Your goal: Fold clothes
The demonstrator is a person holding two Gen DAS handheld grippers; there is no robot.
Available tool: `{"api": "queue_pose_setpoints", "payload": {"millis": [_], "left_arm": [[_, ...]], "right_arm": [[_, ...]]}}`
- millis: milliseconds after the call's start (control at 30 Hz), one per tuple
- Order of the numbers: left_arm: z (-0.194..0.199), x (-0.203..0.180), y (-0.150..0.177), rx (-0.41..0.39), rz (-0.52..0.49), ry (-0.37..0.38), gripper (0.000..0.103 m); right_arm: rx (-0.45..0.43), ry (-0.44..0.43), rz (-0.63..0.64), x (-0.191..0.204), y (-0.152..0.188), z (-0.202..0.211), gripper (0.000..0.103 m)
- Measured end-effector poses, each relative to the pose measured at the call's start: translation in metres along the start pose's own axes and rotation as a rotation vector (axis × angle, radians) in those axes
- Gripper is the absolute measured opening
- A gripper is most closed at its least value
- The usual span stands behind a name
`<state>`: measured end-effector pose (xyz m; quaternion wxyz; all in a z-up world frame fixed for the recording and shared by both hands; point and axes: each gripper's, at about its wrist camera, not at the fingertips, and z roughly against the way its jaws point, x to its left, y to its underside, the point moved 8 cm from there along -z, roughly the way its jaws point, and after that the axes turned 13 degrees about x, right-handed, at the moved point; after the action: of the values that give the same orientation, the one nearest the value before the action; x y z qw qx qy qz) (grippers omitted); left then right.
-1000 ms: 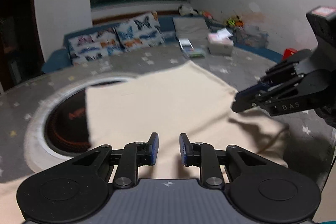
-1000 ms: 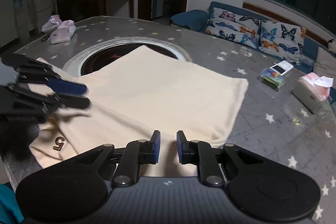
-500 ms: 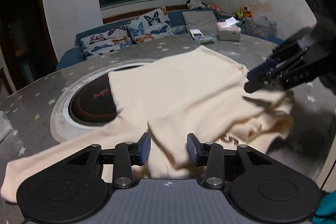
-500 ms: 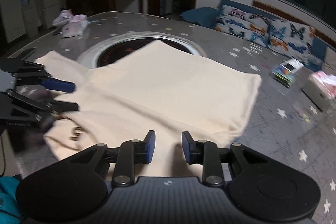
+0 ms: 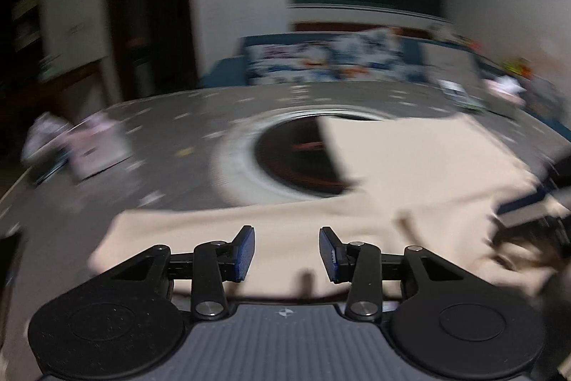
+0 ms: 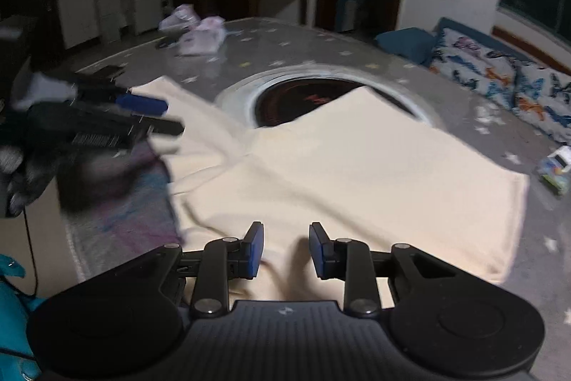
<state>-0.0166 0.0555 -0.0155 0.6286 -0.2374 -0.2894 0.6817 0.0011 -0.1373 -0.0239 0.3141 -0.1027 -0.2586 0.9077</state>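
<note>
A cream long-sleeved garment (image 5: 410,166) lies on the grey star-patterned table (image 5: 178,131), partly over a round dark hob (image 5: 292,152). One sleeve (image 5: 171,227) reaches out to the left. My left gripper (image 5: 287,252) hovers over the garment's near edge, open, with nothing between its blue pads. My right gripper (image 6: 285,249) stands open over the folded body of the garment (image 6: 357,166), also holding nothing. In the right wrist view, the left gripper (image 6: 142,116) shows blurred at the left above the sleeve. In the left wrist view, the right gripper (image 5: 528,206) is a dark blur at the right edge.
Pale plastic bags (image 6: 200,31) and a dark flat item (image 6: 107,72) lie on the table's far left. Small packets (image 6: 556,166) sit at the right. A sofa with butterfly cushions (image 6: 499,77) stands behind. The table's near edge (image 6: 78,249) runs at lower left.
Both grippers' jaws stand wider than a second ago. The left gripper has swung left along the garment's near edge towards the sleeve. The right gripper has shifted across the folded body.
</note>
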Motion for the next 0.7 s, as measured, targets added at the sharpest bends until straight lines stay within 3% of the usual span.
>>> {"api": "queue_pose_setpoints", "payload": {"millis": [133,300,533,600,667,700], "left_arm": [[-0.001,0.041,0.008,0.016,0.123,-0.107,0.049],[-0.004,0.087,0.015,0.038,0.274,-0.211,0.050],[-0.016,0.122,0.023,0.067,0.425,-0.236,0.047],[-0.018,0.125,0.022,0.056,0.448,-0.240,0.040],[-0.018,0.127,0.021,0.046,0.479,-0.215,0.014],[-0.018,0.128,0.020,0.041,0.495,-0.201,0.012]], "right_arm": [[0.010,-0.018,0.053,0.019,-0.005,-0.010,0.027],[-0.015,-0.013,0.051,0.021,-0.013,-0.005,0.027],[-0.030,0.014,0.021,0.011,-0.012,0.008,0.028],[-0.032,0.020,0.008,0.007,-0.010,0.010,0.028],[-0.036,0.025,-0.006,0.004,-0.007,0.014,0.028],[-0.038,0.028,-0.013,0.002,-0.005,0.015,0.028]]}}
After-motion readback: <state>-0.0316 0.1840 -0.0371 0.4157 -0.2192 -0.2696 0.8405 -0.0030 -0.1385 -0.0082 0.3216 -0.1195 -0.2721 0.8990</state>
